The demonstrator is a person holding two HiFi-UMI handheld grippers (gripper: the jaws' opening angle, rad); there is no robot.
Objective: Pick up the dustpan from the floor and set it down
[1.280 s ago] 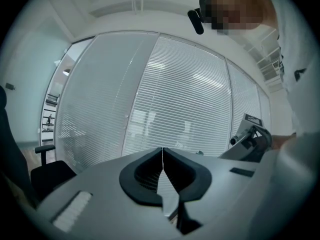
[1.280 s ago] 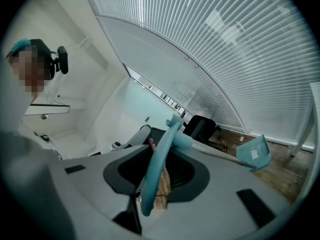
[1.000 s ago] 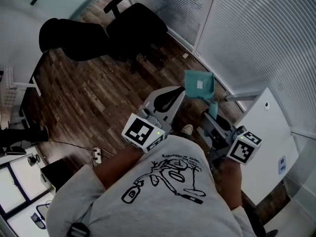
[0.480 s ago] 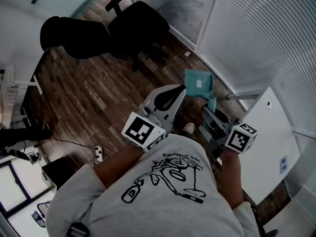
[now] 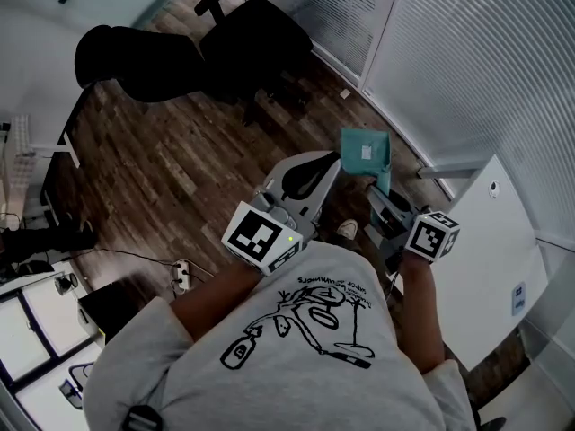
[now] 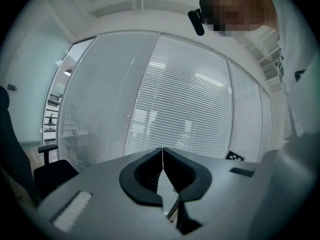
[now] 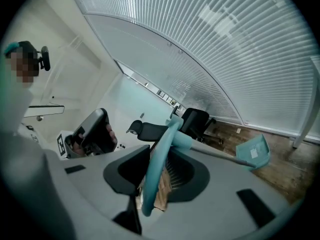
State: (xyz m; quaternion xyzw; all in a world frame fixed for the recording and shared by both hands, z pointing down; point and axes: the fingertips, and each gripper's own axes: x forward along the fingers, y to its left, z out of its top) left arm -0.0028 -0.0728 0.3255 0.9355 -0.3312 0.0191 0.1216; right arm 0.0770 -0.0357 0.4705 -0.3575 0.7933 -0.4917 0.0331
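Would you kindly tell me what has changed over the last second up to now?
The right claw, shut on the handle of the dustpan, has sunk toward the floor: in the head view its marker cube has slid toward the dustpan and looks smaller. Nothing was grasped or released. The left claw, shut and empty, kept its place.

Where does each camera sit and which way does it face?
Head view: on the person's head, steeply down at the floor; shirt, left tongs, right tongs show.
Left gripper view: on the left tongs, along shut jaws toward blinds; shirt at right.
Right gripper view: on the right tongs gripping the dustpan handle, toward floor, chair; left hand shows.
Shared: dustpan, in head and right gripper views.
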